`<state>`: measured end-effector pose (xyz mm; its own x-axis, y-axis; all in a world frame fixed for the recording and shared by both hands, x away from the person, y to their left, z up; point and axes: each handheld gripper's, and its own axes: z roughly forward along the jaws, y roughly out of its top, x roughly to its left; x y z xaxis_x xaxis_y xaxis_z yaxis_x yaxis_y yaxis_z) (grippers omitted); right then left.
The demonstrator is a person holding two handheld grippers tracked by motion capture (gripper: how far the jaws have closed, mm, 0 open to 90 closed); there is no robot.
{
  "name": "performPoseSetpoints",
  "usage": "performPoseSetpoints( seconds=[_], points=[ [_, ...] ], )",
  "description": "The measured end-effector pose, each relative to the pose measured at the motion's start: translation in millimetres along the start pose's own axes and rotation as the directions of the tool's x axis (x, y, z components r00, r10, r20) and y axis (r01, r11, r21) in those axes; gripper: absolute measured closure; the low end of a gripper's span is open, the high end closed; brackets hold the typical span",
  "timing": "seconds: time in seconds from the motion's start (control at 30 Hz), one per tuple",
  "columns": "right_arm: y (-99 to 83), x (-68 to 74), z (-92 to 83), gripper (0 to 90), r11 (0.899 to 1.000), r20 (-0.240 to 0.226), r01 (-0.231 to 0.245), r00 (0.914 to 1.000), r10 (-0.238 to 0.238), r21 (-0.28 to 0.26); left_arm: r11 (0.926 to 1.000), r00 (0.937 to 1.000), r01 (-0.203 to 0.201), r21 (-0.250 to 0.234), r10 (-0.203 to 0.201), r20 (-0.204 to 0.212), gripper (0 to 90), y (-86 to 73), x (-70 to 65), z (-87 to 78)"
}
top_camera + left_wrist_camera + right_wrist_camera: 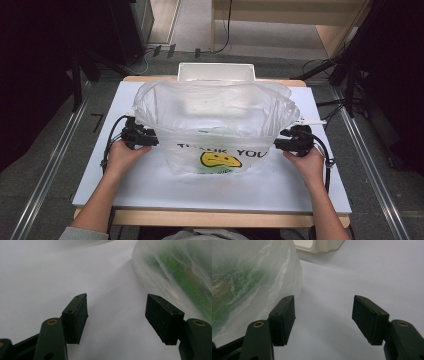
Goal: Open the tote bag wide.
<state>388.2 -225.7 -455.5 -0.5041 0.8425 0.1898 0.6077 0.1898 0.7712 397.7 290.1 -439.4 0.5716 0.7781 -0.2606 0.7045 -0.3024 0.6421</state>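
The plastic bag [215,127] stands open-mouthed in the middle of the high view, on the white counter [150,185], with its printed face and yellow smiley turned toward the bottom of the frame. Its long axis runs across the picture, from left to right, and one gripper sits at each end of that axis.

The left gripper [142,138] is at the bag's left flank, at centre-left of the high view. Its jaws stand wide apart with nothing between them. In the left gripper view the crinkled film, tinted green, fills the upper right, so the bag [175,270] lies ahead and to the right of the open gap rather than inside it.

The right gripper [292,143] mirrors this at centre-right. Its jaws are also spread, with bare counter between them. In the right gripper view the bag [249,280] lies to the upper left, its edge just beside the left jaw; whether it touches cannot be told.

Both grippers seem about equally near, each just beside its own side of the bag. Any grasp would probably need each one to swing inward toward the film, as neither gap is lined up on it. A white bin [216,72] stands behind the bag, at top centre.
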Motion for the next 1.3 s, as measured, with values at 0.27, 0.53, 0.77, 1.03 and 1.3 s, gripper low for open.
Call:
performPoseSetpoints(
  seconds=[0.27, 0.53, 0.77, 1.03, 1.3],
  points=[
    [6.8, 2.7, -1.2, 37.9, 1.000, 0.007, 0.018, 0.9998, -0.018, 0.000, 0.9999, 0.9998, 0.015, -0.006, -0.015, 0.015, 34.2, -0.1, -3.4, -3.9],
    [7.0, 0.6, 1.5, 39.1, 1.000, -0.008, 0.009, 0.9999, -0.009, 0.019, 0.9999, 0.9998, 0.007, -0.015, -0.007, 0.016, 38.9, -1.3, -3.5, -5.1],
    [7.2, -1.9, 0.0, 39.4, 1.000, -0.018, -0.008, 0.9998, 0.008, 0.009, 0.9997, 0.9998, 0.013, -0.019, -0.013, 0.013, 39.6, -2.2, -4.0, -5.6],
    [7.7, -1.9, -0.9, 39.4, 1.000, -0.011, -0.003, 0.9999, 0.003, 0.005, 1.0000, 1.0000, 0.000, 0.006, 0.000, 0.010, 40.0, -2.7, -4.8, -3.1],
    [8.8, -1.2, -0.8, 39.5, 1.000, -0.011, 0.003, 0.9999, -0.003, 0.002, 0.9999, 0.9999, 0.010, 0.005, -0.010, 0.012, 40.6, -3.5, -4.4, -3.8]
  ],
)
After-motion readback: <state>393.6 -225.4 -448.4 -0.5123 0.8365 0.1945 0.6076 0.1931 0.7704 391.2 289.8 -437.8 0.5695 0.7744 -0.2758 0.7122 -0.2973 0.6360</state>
